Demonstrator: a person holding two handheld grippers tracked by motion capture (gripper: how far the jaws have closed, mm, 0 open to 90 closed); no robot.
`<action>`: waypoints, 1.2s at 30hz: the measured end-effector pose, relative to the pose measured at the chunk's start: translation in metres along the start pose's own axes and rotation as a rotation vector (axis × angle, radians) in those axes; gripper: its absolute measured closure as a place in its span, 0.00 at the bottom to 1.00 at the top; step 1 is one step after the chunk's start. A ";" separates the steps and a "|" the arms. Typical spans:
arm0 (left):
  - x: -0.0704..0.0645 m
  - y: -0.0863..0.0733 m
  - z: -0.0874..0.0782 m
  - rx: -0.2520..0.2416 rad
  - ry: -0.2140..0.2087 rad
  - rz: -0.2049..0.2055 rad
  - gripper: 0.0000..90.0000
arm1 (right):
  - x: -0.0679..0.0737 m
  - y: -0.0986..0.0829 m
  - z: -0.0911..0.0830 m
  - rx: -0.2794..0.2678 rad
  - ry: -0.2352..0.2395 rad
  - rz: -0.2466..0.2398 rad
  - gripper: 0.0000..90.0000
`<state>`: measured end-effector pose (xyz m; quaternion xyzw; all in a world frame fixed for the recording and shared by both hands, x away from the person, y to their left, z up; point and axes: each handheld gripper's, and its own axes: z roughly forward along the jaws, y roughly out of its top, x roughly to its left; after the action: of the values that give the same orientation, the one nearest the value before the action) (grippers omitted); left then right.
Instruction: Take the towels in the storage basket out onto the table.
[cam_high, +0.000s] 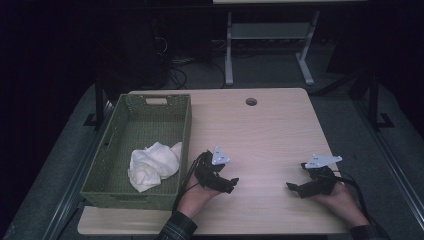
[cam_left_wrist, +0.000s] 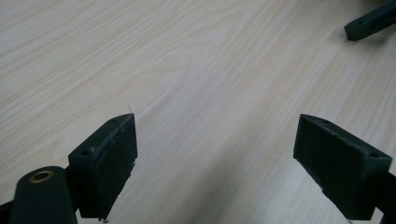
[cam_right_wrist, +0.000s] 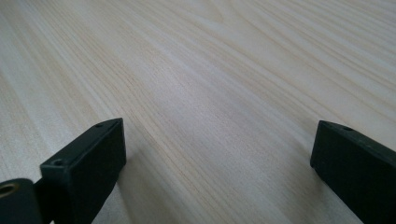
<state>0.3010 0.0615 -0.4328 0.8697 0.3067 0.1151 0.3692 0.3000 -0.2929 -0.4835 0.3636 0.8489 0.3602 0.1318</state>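
two black two-jaw tools rested low over a pale wooden table (cam_high: 260, 130), each held in a person's hand near the front edge. the left tool (cam_high: 231, 185) sat just right of a green woven rectangular basket (cam_high: 186, 135), its jaws pointing toward the right. in the left gripper view the left tool (cam_left_wrist: 215, 163) was spread wide, with bare wood grain between its jaws and nothing in its grip; the tip of the other tool lay far off at the upper right. the right tool (cam_high: 291, 187) lay well apart from the left one, its jaws pointing left toward it. in the right gripper view the right tool (cam_right_wrist: 217, 163) was likewise released, jaws far apart over bare table, holding nothing. a crumpled white cloth (cam_high: 151, 165) lay inside the basket, toward its front right corner, near the left tool but apart from it.
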 end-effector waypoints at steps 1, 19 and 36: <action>0.000 0.001 0.000 0.002 -0.005 0.001 0.14 | 0.000 0.000 0.000 0.000 0.000 0.000 0.03; 0.002 0.020 -0.012 -0.002 -0.016 0.015 0.14 | 0.000 0.000 0.000 0.000 0.000 0.000 0.03; 0.010 0.045 -0.031 -0.045 -0.029 0.038 0.15 | 0.000 0.000 0.000 0.000 0.000 0.000 0.03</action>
<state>0.3157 0.0607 -0.3791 0.8683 0.2821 0.1165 0.3910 0.3000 -0.2929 -0.4835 0.3637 0.8488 0.3604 0.1316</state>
